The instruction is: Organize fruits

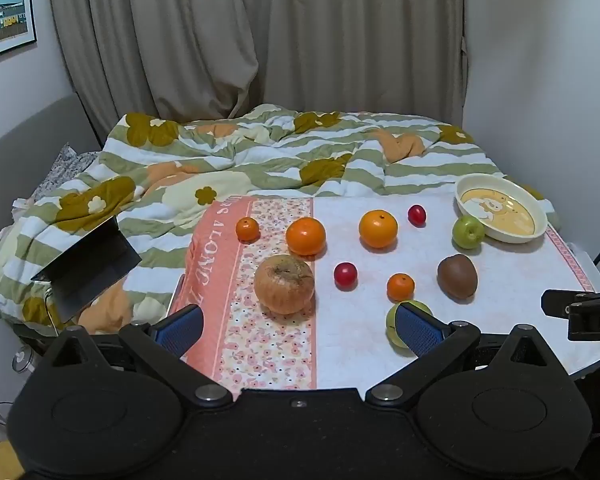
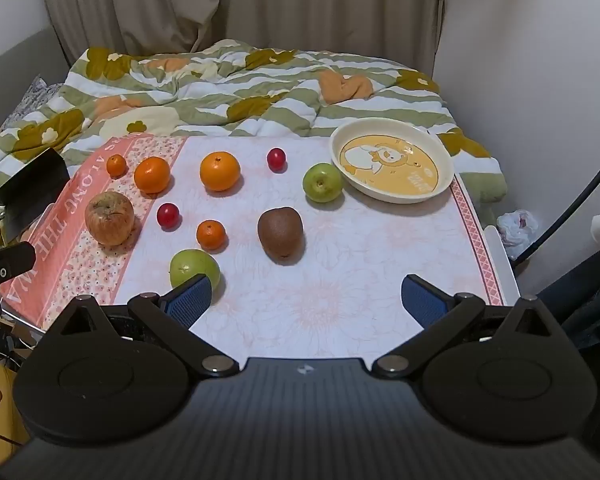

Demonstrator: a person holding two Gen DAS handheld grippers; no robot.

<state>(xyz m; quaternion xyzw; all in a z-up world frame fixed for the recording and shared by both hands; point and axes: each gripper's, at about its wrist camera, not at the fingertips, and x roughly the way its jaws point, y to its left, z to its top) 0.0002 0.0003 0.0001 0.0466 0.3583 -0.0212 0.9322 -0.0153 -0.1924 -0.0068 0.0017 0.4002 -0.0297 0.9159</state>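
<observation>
Both wrist views near table (image 1: 500,288) front edge, facing bed (image 2: 260,92); share fruit spread.

Bowl (image 2: 392,196) positioned at far right of tabletop (image 2: 360,280). Apple (image 2: 323,182) located just left of bowl. Kiwi (image 2: 280,233) placed nearer, at centre. Two oranges (image 2: 220,171) set in far row. Wrinkled apple (image 2: 109,218) located at left. Bed (image 2: 236,84) situated behind tabletop.
</observation>
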